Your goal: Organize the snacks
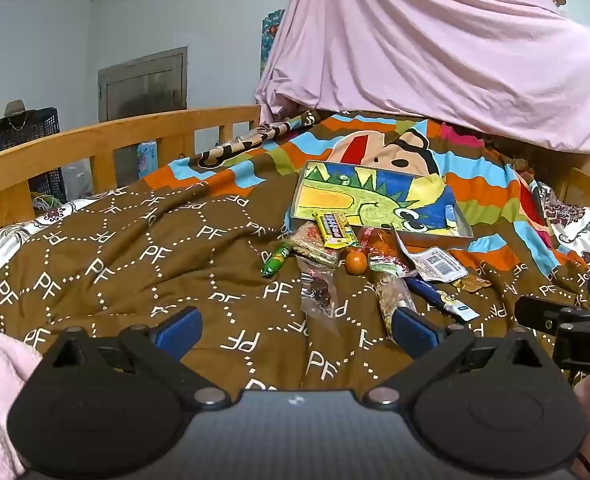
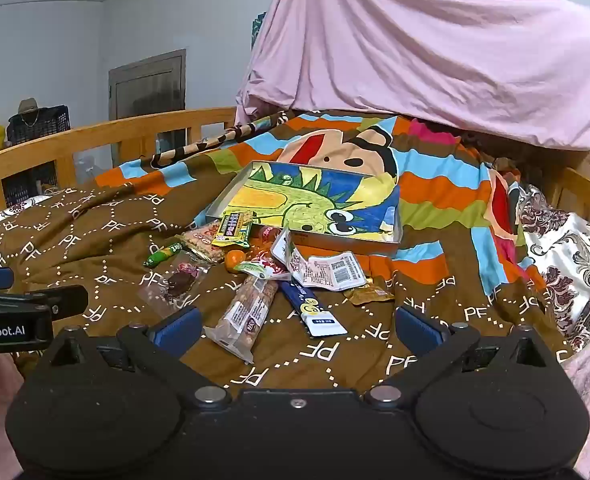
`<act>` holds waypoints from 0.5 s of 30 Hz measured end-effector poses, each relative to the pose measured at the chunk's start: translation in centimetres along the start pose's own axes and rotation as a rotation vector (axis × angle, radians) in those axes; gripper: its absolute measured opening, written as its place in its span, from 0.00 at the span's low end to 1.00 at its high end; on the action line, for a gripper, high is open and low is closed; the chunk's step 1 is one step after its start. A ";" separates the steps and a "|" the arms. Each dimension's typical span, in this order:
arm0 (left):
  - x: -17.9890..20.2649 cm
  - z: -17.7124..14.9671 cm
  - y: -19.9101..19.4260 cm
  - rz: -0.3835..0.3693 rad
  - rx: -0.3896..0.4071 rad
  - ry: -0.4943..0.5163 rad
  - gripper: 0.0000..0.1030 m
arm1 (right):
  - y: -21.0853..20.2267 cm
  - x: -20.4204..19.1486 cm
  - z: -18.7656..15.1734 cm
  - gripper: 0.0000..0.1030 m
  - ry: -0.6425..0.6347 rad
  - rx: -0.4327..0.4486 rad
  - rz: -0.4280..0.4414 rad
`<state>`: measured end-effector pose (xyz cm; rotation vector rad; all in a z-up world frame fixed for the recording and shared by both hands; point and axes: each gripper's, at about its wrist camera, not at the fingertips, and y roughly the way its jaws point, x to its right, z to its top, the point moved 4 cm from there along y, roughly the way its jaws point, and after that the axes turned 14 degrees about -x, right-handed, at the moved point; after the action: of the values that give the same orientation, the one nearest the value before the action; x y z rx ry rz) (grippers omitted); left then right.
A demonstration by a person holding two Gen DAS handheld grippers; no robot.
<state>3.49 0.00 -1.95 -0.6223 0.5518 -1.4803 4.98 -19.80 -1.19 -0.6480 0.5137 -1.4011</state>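
Observation:
Several snacks lie in a heap on the brown bedspread [image 1: 135,264] in front of a shallow box [image 1: 379,204] with a dinosaur drawing inside. In the heap are a yellow packet [image 1: 334,229], a green stick [image 1: 275,261], an orange fruit [image 1: 355,264], a clear bag [image 1: 320,292], a long nut bar [image 2: 247,310], a blue sachet [image 2: 313,307] and a white pouch [image 2: 329,270]. The box also shows in the right wrist view [image 2: 315,204]. My left gripper [image 1: 297,330] is open and empty, short of the heap. My right gripper [image 2: 297,326] is open and empty, its fingers either side of the nut bar and blue sachet.
A wooden bed rail [image 1: 107,140] runs along the left and back. A pink sheet [image 1: 435,48] hangs over the far end. A dark crate [image 1: 27,128] stands beyond the rail. A floral cloth [image 2: 567,248] lies at the right edge.

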 end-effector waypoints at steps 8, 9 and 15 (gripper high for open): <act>0.0 0.0 0.0 -0.001 -0.002 0.000 1.00 | 0.0 0.1 0.0 1.00 0.000 0.000 0.000; 0.0 0.0 0.0 -0.001 -0.002 0.000 1.00 | 0.0 0.1 0.0 1.00 0.000 0.000 0.000; 0.0 0.0 0.0 0.000 -0.002 0.000 1.00 | 0.0 0.1 0.0 1.00 0.001 -0.001 0.001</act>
<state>3.49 0.00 -1.96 -0.6241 0.5534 -1.4802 5.01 -19.87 -1.17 -0.6477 0.5155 -1.4005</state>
